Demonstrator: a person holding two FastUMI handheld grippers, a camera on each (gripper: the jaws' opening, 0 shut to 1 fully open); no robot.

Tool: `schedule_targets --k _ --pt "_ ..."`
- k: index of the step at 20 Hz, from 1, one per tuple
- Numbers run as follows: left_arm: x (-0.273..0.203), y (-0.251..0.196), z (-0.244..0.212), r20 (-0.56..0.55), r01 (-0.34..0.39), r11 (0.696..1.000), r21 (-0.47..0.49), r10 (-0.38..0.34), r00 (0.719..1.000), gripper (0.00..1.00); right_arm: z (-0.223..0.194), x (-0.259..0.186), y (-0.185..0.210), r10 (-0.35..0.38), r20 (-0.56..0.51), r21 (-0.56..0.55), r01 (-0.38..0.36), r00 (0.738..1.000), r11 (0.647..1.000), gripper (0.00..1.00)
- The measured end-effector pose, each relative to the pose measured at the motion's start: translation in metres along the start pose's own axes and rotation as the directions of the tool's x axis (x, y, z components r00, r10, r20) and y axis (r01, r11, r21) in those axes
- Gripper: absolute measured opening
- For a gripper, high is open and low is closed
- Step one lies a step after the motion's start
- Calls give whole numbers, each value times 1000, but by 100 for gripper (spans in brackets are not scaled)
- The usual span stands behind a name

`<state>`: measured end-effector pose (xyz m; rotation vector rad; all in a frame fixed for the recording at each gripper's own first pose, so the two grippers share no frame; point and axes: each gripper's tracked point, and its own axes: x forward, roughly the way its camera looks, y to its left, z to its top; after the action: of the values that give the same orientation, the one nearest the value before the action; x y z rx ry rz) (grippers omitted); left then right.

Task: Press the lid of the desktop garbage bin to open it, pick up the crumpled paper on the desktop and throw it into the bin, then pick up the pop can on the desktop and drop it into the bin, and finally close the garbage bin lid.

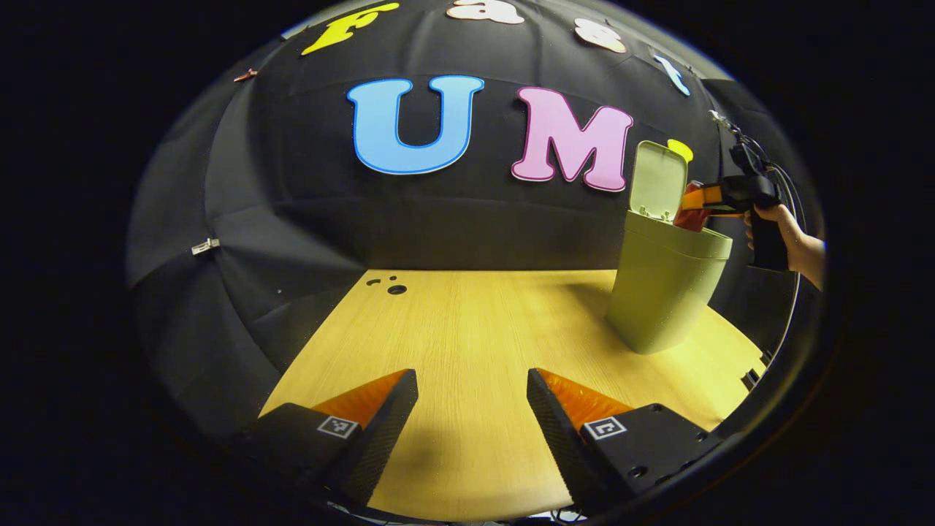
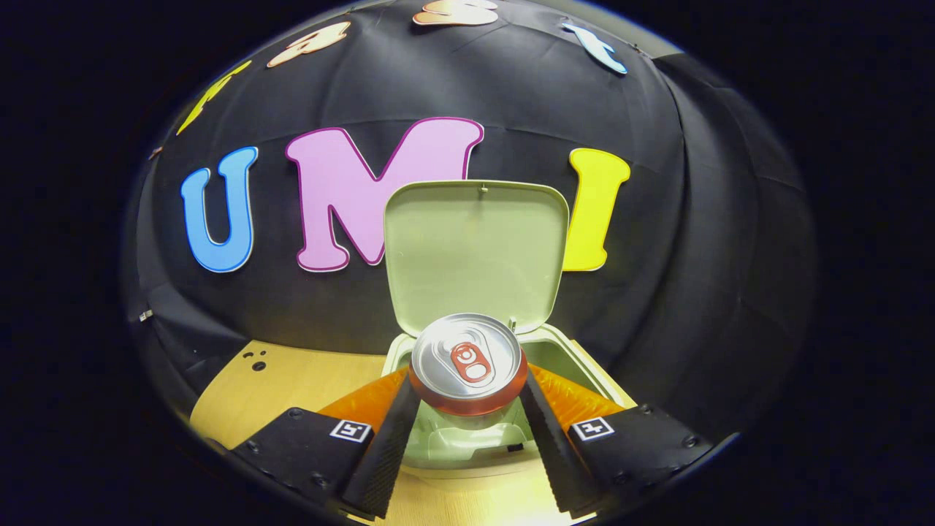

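Both R fingers point(image 2: 400, 431) clamp pop can point(image 2: 467, 363), L spread

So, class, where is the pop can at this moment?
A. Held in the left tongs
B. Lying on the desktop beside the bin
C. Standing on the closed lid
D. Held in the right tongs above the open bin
D: in the right gripper view the right tongs clamp the pop can on both sides, over the bin with its lid raised.

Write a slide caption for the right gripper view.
Right gripper holds a soda can above the open bin.
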<state>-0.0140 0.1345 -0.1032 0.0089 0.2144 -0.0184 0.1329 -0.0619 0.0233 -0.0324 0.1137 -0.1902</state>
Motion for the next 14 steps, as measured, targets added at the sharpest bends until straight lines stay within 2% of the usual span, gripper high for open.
schedule_targets --k 2,4,5,6,9,14 --pt "0 1 -6 -11 0 1000 3 0 1000 96 4 -3 -1 -4 8 -5 4 1000 1000 85" --pt "-3 2 -6 -11 -5 1000 -10 5 1000 96 20 -8 0 0 41 -3 0 999 1000 92" --pt "-4 1 -5 -4 -5 1000 -20 5 1000 99 26 -10 -3 -5 52 -4 5 999 1000 95" --pt "-5 0 -4 0 -4 1000 -26 4 1000 96 36 -13 -4 -4 68 1 4 998 1000 95" --pt "-9 -2 -7 1 -2 1000 -22 2 1000 96 69 -21 -4 7 120 19 -9 993 1000 95" --pt "-13 0 -13 -5 -2 1000 -21 2 1000 96 122 -26 -6 9 207 -27 -3 978 1000 95"
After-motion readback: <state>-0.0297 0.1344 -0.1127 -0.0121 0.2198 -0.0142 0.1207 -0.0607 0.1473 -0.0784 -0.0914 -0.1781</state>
